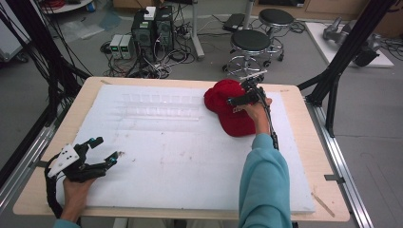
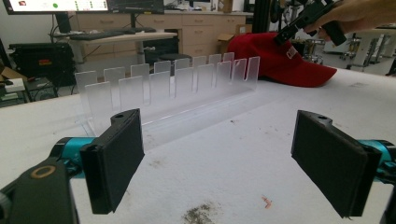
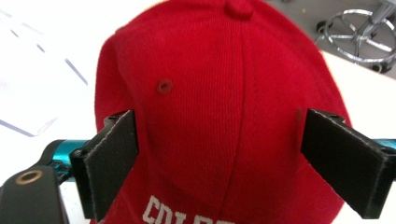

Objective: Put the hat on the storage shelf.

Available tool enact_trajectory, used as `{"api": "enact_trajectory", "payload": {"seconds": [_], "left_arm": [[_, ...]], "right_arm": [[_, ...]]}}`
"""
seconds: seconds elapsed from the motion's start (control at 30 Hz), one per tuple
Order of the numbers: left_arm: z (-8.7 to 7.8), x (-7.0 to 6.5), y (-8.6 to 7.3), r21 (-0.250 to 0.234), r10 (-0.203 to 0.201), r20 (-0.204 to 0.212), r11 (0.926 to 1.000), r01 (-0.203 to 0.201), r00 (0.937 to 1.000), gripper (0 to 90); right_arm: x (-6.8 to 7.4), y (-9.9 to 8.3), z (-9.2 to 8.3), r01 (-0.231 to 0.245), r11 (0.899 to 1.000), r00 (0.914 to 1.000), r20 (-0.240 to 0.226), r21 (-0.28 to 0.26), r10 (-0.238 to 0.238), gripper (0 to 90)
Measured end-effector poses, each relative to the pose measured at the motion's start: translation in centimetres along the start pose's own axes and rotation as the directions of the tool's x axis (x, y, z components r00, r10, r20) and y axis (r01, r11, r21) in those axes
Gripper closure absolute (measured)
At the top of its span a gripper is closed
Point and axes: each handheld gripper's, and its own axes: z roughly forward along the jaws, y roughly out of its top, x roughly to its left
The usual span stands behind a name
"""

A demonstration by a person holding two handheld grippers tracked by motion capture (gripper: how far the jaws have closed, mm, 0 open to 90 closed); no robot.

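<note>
A red baseball cap [image 1: 228, 107] with white lettering lies on the white foam mat [image 1: 180, 152] at the far right. My right gripper [image 1: 243, 95] hovers just above the cap's crown [image 3: 219, 93], open, its jaws straddling the crown without closing on it. A clear acrylic slotted rack [image 1: 159, 107] stands left of the cap; in the left gripper view the rack [image 2: 168, 88] is ahead with the cap [image 2: 280, 58] behind it. My left gripper [image 1: 107, 151] rests near the mat's front left, open with nothing between its jaws [image 2: 219, 163].
The mat covers a wooden table [image 1: 309, 156]. Beyond the table's far edge stand two stools [image 1: 250, 42], computer towers [image 1: 152, 28] and cables. Black frame posts [image 1: 342, 52] rise at both sides. Small dirt specks [image 2: 198, 214] mark the mat near the left gripper.
</note>
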Motion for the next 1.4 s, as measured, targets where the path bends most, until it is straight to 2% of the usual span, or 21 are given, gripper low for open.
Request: {"api": "enact_trajectory", "payload": {"seconds": [0.13, 0.23, 0.4, 0.57, 0.63, 0.7, 0.87, 0.9, 1.0, 1.07, 1.1, 1.13, 1.2, 1.27, 1.4], "left_arm": [[0.0, 0.0, 0.0, -0.002, -0.002, 0.0, 1.0, 0.002, 1.0, 17.2], [0.0, 0.0, 0.0, -0.001, 0.0, 0.0, 1.0, 0.0, 1.0, 17.2], [0.0, 0.0, 0.0, -0.001, -0.002, 0.001, 1.0, 0.002, 1.0, 17.2], [0.0, 0.0, 0.0, -0.001, -0.003, 0.002, 1.0, 0.003, 1.0, 17.2], [0.0, 0.1, 0.0, -0.001, -0.002, 0.001, 1.0, 0.002, 1.0, 17.2], [0.0, 0.1, 0.0, -0.001, -0.003, 0.001, 1.0, 0.003, 1.0, 17.2], [0.0, 0.1, 0.0, -0.004, -0.007, 0.002, 1.0, 0.007, 1.0, 17.2], [0.0, 0.1, 0.0, -0.005, -0.008, 0.001, 1.0, 0.008, 1.0, 17.2], [0.0, 0.1, 0.0, -0.005, -0.009, 0.003, 1.0, 0.009, 1.0, 17.2], [0.0, 0.1, 0.0, -0.006, -0.008, 0.002, 0.9999, 0.008, 1.0, 17.2], [0.0, 0.1, 0.0, -0.005, -0.008, 0.003, 1.0, 0.008, 1.0, 17.2], [0.0, 0.1, 0.0, -0.005, -0.008, 0.003, 1.0, 0.008, 1.0, 17.2], [0.0, 0.1, 0.0, -0.004, -0.007, 0.003, 1.0, 0.007, 1.0, 17.2], [0.0, 0.1, 0.0, -0.005, -0.008, 0.003, 1.0, 0.008, 1.0, 17.2], [0.0, 0.1, 0.0, -0.004, -0.01, 0.003, 0.9999, 0.01, 0.9999, 17.3]], "right_arm": [[0.0, -0.2, 0.5, -0.001, 1.0, 1.0, 0.009, 0.023, 0.001, 10.4], [0.1, -0.2, 0.7, -0.007, 1.0, 0.9997, 0.024, 0.03, 0.006, 16.1], [0.1, -0.3, 1.2, -0.03, 0.999, 0.9995, 0.009, 0.038, 0.03, 16.2], [0.1, -0.5, 1.8, -0.033, 0.998, 0.9994, 0.014, 0.047, 0.032, 17.7], [0.1, -0.5, 1.9, -0.027, 0.998, 0.9993, 0.026, 0.052, 0.026, 22.5], [0.3, -0.5, 2.0, -0.058, 0.996, 0.9976, 0.042, 0.071, 0.056, 29.8], [0.7, -0.4, 2.1, -0.05, 0.994, 0.9968, 0.067, 0.099, 0.044, 41.4], [0.8, -0.4, 2.1, -0.048, 0.994, 0.9972, 0.063, 0.099, 0.042, 47.3], [0.9, -0.3, 2.1, -0.031, 0.994, 0.9979, 0.06, 0.101, 0.025, 54.6], [1.0, -0.3, 2.0, -0.04, 0.994, 0.9976, 0.06, 0.104, 0.033, 59.4], [0.8, -0.4, 1.9, -0.051, 0.993, 0.9972, 0.059, 0.103, 0.045, 66.0], [0.8, -0.4, 1.9, -0.05, 0.993, 0.998, 0.045, 0.105, 0.045, 67.4], [0.8, -0.4, 1.8, -0.046, 0.991, 0.9981, 0.047, 0.124, 0.04, 72.2], [0.7, -0.4, 1.6, -0.064, 0.989, 0.9975, 0.039, 0.131, 0.059, 75.6], [0.9, -0.4, 1.2, -0.034, 0.992, 0.9987, 0.041, 0.125, 0.029, 80.6]]}}
